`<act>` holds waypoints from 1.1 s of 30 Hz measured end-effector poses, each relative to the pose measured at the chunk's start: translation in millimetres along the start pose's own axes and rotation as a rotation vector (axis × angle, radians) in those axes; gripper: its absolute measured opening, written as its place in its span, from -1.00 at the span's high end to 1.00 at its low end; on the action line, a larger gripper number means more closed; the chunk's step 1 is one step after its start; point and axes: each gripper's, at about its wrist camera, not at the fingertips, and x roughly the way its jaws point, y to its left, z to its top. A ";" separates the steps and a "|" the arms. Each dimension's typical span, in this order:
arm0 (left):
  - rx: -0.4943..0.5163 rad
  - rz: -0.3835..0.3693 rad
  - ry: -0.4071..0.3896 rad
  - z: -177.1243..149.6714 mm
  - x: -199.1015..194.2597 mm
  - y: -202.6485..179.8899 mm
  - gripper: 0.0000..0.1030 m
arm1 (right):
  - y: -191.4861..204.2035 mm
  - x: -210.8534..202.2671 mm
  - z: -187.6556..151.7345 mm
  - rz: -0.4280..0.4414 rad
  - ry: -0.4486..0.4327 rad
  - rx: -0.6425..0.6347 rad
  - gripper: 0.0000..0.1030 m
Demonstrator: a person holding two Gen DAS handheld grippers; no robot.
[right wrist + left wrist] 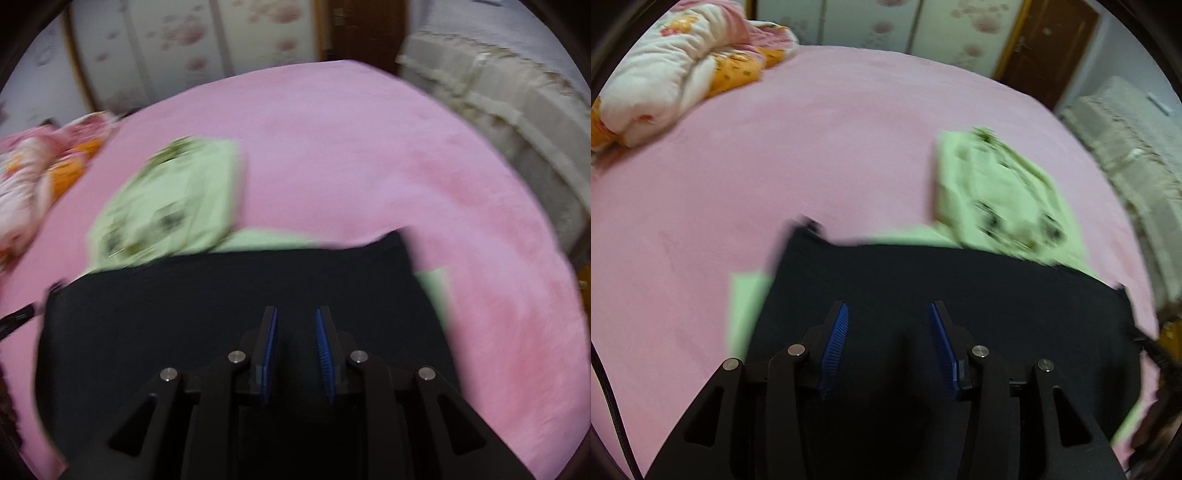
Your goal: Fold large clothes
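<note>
Left wrist view: left tongs (889, 314) open, empty, over black garment (960, 288).
Right wrist view: right tongs (295, 318) narrowly parted, empty.
Garment place: flat on pink bed (812, 147), directly beneath both tongs.
Long axis: crosswise to both.
Nearer hand: neither.

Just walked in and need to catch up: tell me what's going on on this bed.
A person is folding clothes on a pink bed with a gripper in each hand. A black garment lies flat over a light green one. The left gripper and the right gripper are both above the black cloth with jaws apart and nothing between them. A folded green printed garment sits farther back, and a bundled quilt lies at the far corner.
</note>
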 end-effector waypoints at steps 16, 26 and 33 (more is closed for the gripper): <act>0.121 0.055 -0.032 -25.2 63.0 -31.7 0.11 | -1.8 59.1 -3.5 -0.119 0.010 -0.081 0.66; -0.027 0.062 0.000 -32.4 11.8 -0.7 0.08 | -57.8 3.0 -27.8 -0.088 0.025 0.112 0.60; -0.060 0.104 0.078 -100.2 -10.5 11.8 0.07 | -6.3 -17.9 -87.3 0.031 0.069 0.024 0.60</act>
